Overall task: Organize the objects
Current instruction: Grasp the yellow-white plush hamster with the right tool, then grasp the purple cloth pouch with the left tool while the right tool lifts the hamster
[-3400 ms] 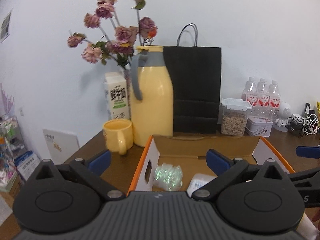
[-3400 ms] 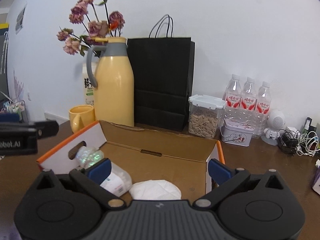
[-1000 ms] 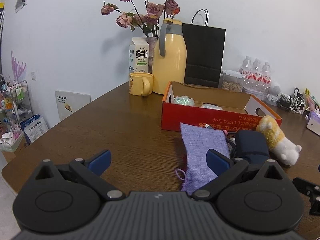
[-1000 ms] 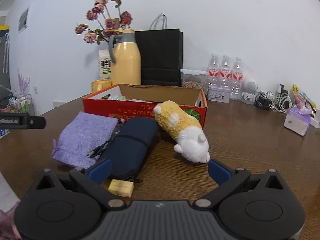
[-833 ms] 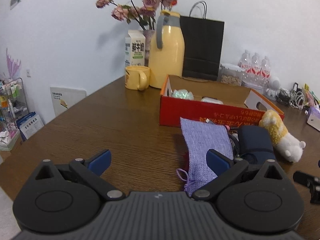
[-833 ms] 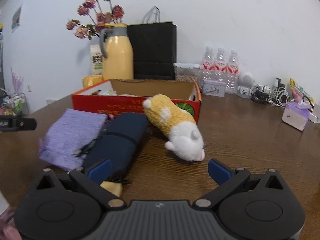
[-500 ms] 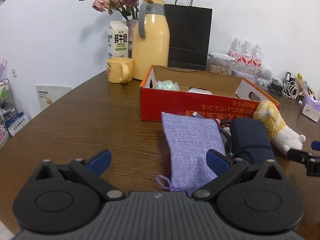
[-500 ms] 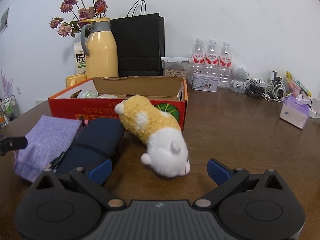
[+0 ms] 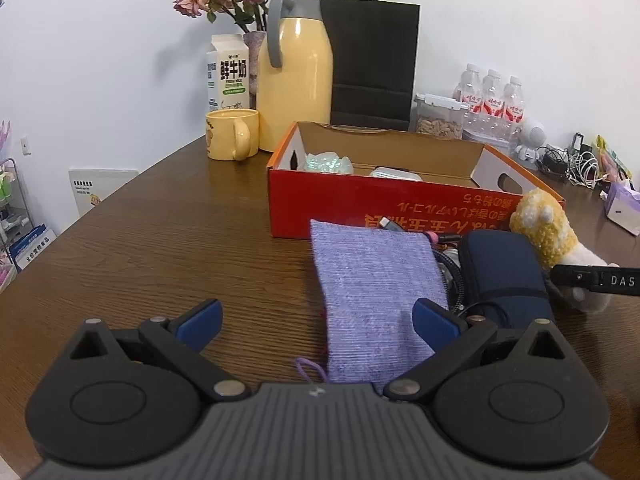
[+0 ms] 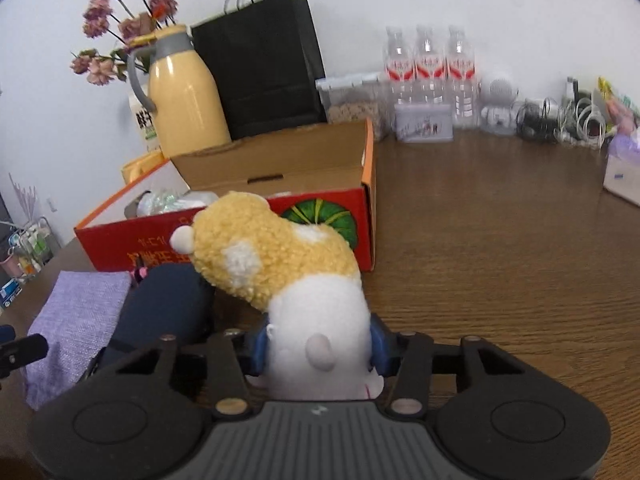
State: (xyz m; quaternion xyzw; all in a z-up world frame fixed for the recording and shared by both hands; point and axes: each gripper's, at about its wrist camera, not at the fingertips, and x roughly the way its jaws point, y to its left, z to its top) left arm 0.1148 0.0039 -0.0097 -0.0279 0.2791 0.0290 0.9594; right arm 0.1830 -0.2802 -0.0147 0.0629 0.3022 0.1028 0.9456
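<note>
A yellow-and-white plush toy (image 10: 276,264) lies in front of the red cardboard box (image 10: 120,248), leaning on a navy case (image 10: 164,308). My right gripper (image 10: 319,346) is closing, and its blue pads press on both sides of the toy's white head. A purple knitted pouch (image 9: 372,292) lies flat on the table left of the navy case (image 9: 504,268). My left gripper (image 9: 316,316) hangs open over the pouch's near end, holding nothing. In the left wrist view the plush toy (image 9: 548,228) shows at the right, with a right gripper finger (image 9: 592,278) against it.
Inside the box (image 9: 360,200) lie a shiny wrapped item (image 9: 328,162) and a white item. Behind stand a yellow thermos (image 9: 294,68), mug (image 9: 232,134), milk carton (image 9: 228,72), black paper bag (image 9: 372,64), water bottles (image 10: 430,68), a tin (image 10: 424,122) and cables (image 10: 560,120).
My right gripper moved forward onto the plush toy and its jaws came in from wide apart around the toy's head. The left gripper drifted slightly toward the pouch and stayed open.
</note>
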